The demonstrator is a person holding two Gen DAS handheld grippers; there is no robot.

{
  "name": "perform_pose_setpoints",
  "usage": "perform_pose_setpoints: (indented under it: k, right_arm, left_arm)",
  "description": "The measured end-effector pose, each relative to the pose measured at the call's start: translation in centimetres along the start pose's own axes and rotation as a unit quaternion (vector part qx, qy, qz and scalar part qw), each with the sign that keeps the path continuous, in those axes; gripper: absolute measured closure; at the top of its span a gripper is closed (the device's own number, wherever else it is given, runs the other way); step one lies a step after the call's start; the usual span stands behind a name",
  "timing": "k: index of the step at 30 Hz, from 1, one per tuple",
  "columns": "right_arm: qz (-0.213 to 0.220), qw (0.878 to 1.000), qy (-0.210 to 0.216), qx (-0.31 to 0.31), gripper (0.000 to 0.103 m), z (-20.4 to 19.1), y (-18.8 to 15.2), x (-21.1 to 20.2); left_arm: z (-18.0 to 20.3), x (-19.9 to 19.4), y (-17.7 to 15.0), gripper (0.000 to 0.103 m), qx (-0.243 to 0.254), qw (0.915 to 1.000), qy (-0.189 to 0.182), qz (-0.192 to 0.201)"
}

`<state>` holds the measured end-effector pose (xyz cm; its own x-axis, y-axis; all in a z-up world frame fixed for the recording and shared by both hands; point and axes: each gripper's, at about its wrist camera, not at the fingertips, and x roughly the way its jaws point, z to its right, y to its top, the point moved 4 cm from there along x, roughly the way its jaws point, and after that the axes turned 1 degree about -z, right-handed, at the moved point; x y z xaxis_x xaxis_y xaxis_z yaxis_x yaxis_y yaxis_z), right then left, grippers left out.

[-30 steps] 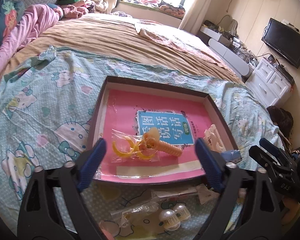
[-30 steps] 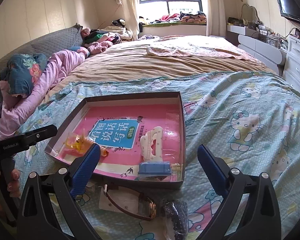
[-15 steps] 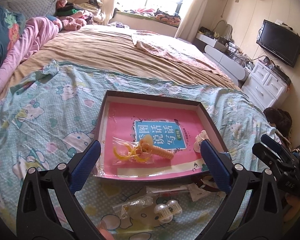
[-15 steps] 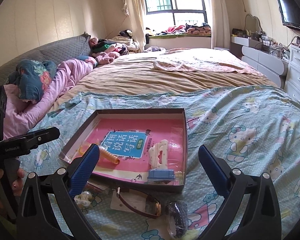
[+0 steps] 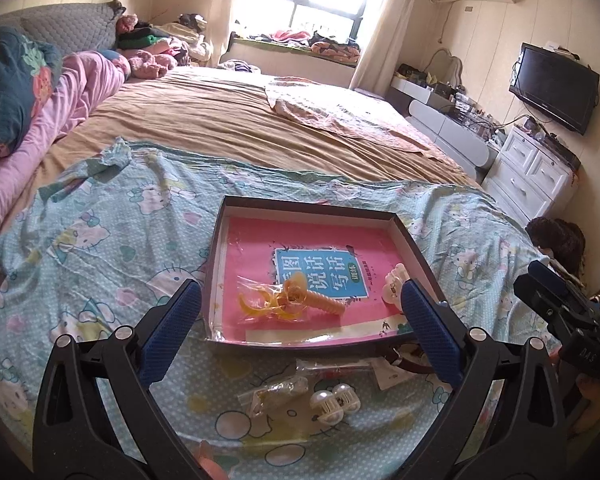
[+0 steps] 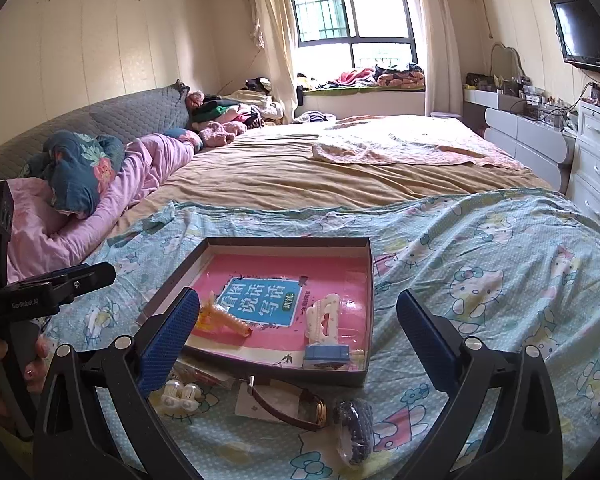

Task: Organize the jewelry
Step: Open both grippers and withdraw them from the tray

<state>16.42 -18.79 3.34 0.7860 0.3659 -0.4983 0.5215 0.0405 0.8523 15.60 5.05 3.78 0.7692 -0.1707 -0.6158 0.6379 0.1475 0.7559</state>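
Observation:
A shallow dark box (image 5: 328,207) (image 6: 370,276) with a pink book inside lies on the bed. In it are a bagged yellow-orange hair clip (image 5: 290,300) (image 6: 224,318), a white hair claw (image 6: 324,316) (image 5: 392,284) and a small blue box (image 6: 326,354). In front of it lie a pearl clip (image 5: 334,398) (image 6: 180,394), a bagged trinket (image 5: 274,392), a brown strap watch (image 6: 296,404) and a dark beaded bracelet (image 6: 356,424). My left gripper (image 5: 300,332) and right gripper (image 6: 298,336) are both open, empty, held above the near items.
A Hello Kitty sheet (image 5: 100,240) covers the near bed, with a brown blanket (image 5: 240,120) behind. Pink bedding (image 6: 112,200) lies at left. White drawers (image 5: 532,176) and a TV (image 5: 552,84) stand at right.
Both grippers have pulled back and risen, so the box looks smaller and farther. The loose items in front of the box have come into fuller view. Jaws stay open.

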Motion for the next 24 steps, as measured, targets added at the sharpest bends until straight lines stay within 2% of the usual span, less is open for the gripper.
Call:
perform_pose_setpoints:
  k: [11,24]
  right_arm:
    - [0.016,1.0,0.004,-0.005,0.005,0.0,0.2,-2.3]
    - [0.016,1.0,-0.006,-0.008,0.005,1.6,-0.4,-3.9]
  left_arm:
    - [0.4,-2.1,-0.7,0.01,0.009,0.9999,0.008,0.011]
    - [-0.7,-3.4,-1.8,0.01,0.001,0.9995,0.026,0.017]
